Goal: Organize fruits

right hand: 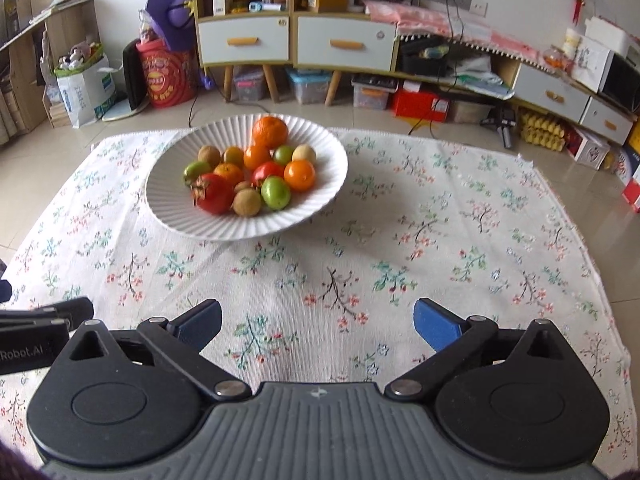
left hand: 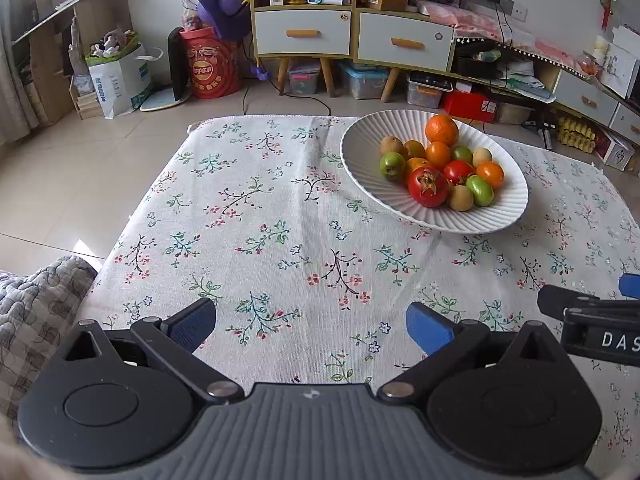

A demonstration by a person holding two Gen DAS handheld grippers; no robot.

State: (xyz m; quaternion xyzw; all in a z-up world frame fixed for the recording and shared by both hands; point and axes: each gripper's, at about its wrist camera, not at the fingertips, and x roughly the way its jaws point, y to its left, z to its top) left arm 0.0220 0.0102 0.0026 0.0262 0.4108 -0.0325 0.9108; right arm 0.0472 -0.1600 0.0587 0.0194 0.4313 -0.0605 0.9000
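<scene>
A white ribbed bowl (left hand: pixel 360 140) (right hand: pixel 320 184) stands on the floral tablecloth (left hand: pixel 260 240) (right hand: pixel 420 240), far side. It holds several fruits: a large orange (left hand: pixel 441 130) (right hand: pixel 270 132) at the back, a red persimmon (left hand: pixel 428 186) (right hand: pixel 214 194) in front, green and brown small fruits and little oranges around them. My left gripper (left hand: pixel 312 326) hovers over the near cloth, open, nothing between its blue pads. My right gripper (right hand: pixel 318 322) is likewise open and empty, well short of the bowl. Each gripper's tip shows at the edge of the other's view.
Beyond the table are tiled floor, yellow-framed cabinets with drawers (left hand: pixel 304 32) (right hand: pixel 344 42), storage boxes, a red drum (left hand: pixel 210 64) and a low shelf along the right wall. A quilted grey cushion (left hand: pixel 36 300) lies at the table's near left corner.
</scene>
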